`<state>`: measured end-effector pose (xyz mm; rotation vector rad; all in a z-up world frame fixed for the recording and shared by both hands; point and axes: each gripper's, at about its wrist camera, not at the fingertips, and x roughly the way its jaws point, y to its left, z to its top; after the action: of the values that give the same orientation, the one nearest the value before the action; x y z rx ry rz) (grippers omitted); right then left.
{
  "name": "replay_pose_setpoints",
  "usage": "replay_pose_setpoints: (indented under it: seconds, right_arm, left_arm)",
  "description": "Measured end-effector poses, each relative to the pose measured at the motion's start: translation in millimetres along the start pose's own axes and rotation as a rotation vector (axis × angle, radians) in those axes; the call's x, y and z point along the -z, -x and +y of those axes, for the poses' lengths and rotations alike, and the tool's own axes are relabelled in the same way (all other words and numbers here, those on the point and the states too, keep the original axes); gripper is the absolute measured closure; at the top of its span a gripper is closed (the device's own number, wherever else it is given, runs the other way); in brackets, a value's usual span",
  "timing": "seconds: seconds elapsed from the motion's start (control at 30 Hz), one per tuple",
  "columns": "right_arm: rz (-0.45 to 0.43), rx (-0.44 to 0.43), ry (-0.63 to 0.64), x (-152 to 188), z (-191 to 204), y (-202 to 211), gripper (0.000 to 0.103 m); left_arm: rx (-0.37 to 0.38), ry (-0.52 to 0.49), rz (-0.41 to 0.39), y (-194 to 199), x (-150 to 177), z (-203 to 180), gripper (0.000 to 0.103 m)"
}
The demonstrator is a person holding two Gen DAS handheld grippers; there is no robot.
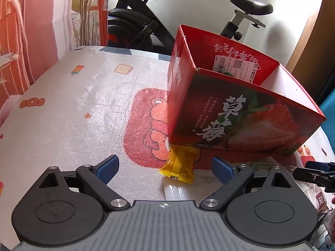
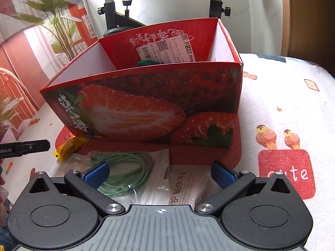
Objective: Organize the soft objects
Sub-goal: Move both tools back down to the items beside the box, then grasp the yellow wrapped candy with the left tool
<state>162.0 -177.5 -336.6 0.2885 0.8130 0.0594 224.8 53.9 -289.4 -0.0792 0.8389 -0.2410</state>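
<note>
an exercise bike [image 1: 134, 21] stands behind a surface [image 1: 73, 104] covered with a cartoon-print cloth. a red strawberry box [image 1: 240, 115], open-topped, sits on it. the left hand-held gripper [image 1: 165, 168] has its jaws apart, a yellow snack packet [image 1: 180, 165] lying between them at the box's base. the right hand-held gripper [image 2: 160, 172] is also spread wide above a bagged green cable [image 2: 125, 167] and a white packet [image 2: 184, 186], at the box's 6 o'clock.

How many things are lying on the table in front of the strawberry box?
3: a yellow packet by the box's left corner, a bagged green cable in the middle, and a white pouch to its right. More may lie out of view.
</note>
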Motion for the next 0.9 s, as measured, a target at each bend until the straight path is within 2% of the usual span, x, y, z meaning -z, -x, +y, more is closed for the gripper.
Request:
replay_pose_setpoints:
  seconds: [0.27, 0.47, 0.67, 0.77, 0.83, 0.9]
  right_arm:
    - [-0.003, 0.002, -0.007, -0.6, -1.7, 2.3, 0.0]
    - [-0.003, 0.002, -0.008, -0.4, -2.1, 3.0, 0.0]
    - [0.003, 0.001, -0.01, 1.0, -2.8, 2.2, 0.0]
    - [0.004, 0.002, -0.013, 1.4, -2.7, 2.0, 0.0]
    - [0.005, 0.003, -0.015, 1.4, -2.5, 1.9, 0.0]
    - [0.006, 0.003, -0.014, 1.1, -1.8, 1.5, 0.0]
  left_arm:
    - [0.027, -0.093, 0.033, -34.5, -9.7, -23.2, 0.022]
    - [0.0, -0.115, 0.062, -53.5, -4.7, -30.7, 0.027]
    - [-0.022, -0.142, 0.067, -59.3, -1.7, -33.7, 0.038]
    - [-0.024, -0.16, 0.065, -58.7, -1.2, -34.6, 0.047]
    - [-0.022, -0.17, 0.064, -57.6, -1.6, -33.6, 0.059]
    - [-0.035, -0.187, 0.066, -56.7, -1.6, -33.9, 0.065]
